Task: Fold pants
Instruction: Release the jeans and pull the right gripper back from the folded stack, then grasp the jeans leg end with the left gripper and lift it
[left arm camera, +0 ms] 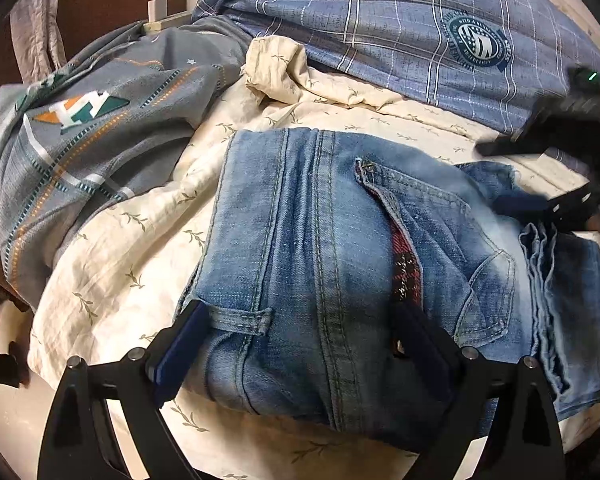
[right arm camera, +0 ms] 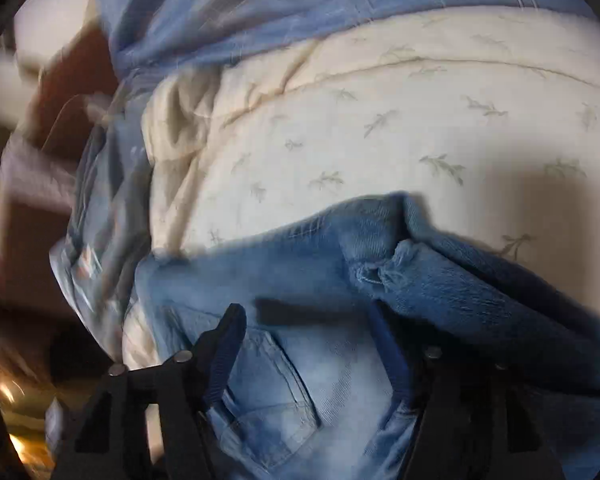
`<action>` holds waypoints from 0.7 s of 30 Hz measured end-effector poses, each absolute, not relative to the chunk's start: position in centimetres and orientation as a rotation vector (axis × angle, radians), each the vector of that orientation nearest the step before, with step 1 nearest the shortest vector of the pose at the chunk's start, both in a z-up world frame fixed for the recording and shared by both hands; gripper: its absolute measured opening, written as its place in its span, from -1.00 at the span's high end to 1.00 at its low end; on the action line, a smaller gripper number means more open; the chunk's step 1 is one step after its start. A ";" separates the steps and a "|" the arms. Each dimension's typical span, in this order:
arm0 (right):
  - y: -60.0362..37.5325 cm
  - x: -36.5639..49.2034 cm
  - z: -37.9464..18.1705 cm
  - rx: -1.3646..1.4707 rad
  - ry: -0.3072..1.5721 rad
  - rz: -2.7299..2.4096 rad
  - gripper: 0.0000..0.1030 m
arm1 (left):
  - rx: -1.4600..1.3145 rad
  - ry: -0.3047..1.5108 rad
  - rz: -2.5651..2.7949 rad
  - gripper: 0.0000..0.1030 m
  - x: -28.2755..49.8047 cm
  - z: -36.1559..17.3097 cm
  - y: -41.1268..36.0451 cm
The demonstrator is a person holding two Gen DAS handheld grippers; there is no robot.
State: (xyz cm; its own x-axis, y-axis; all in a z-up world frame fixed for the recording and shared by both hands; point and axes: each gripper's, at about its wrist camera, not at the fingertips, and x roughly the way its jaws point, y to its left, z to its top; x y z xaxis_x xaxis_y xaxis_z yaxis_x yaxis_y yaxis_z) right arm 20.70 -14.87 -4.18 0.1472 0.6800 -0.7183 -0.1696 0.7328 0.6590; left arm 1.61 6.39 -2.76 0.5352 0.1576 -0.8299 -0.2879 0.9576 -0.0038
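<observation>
Denim fills the near part of both views: the jeans [left arm camera: 340, 264] lie on a cream sheet [left arm camera: 112, 264] printed with small sprigs, already folded into a compact stack with the waistband, a belt loop and a back pocket facing up. Nearest the jeans' waistband, the left gripper [left arm camera: 304, 344] has its jaws spread wide, one finger at the stack's outer edge and the other against the pocket side, straddling the cloth rather than pinching it. At the far side of the jeans, the right gripper [right arm camera: 312, 344] also stands spread apart over the pocket area, with a loose frayed hem end [right arm camera: 380, 272] humped just beyond its fingers; that view is blurred, so I cannot tell whether either finger touches the denim.

Beyond the jeans the sheet is rumpled. To the left of the jeans lies a grey patterned blanket [left arm camera: 80, 132], and behind them a blue checked quilt [left arm camera: 400, 20]. Farthest from the jeans, a white charger cable [left arm camera: 156, 4] rests on a dark brown surface.

Judging by the layered edges, the main folds look done. What seems left is tucking the stray hem end flat and squaring the stack.
</observation>
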 end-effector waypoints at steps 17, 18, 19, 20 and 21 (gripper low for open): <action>-17.7 9.1 -0.7 0.545 1.129 0.797 -0.64 | -0.394 0.749 0.259 -0.88 -3.0 1.3 10.3; -18.5 8.0 0.0 0.531 1.089 0.815 -0.67 | -0.460 0.741 0.248 -0.89 -4.1 1.6 11.2; -19.3 6.8 0.2 0.519 1.057 0.834 -0.68 | -0.522 0.744 0.234 -0.89 -4.8 1.6 12.0; -20.1 5.5 -0.2 0.506 1.027 0.818 -0.68 | -0.620 0.754 0.210 -0.89 -5.5 1.3 13.0; -21.1 4.4 -0.8 0.493 1.007 0.784 -0.68 | -0.767 0.777 0.181 -0.89 -6.2 0.4 14.3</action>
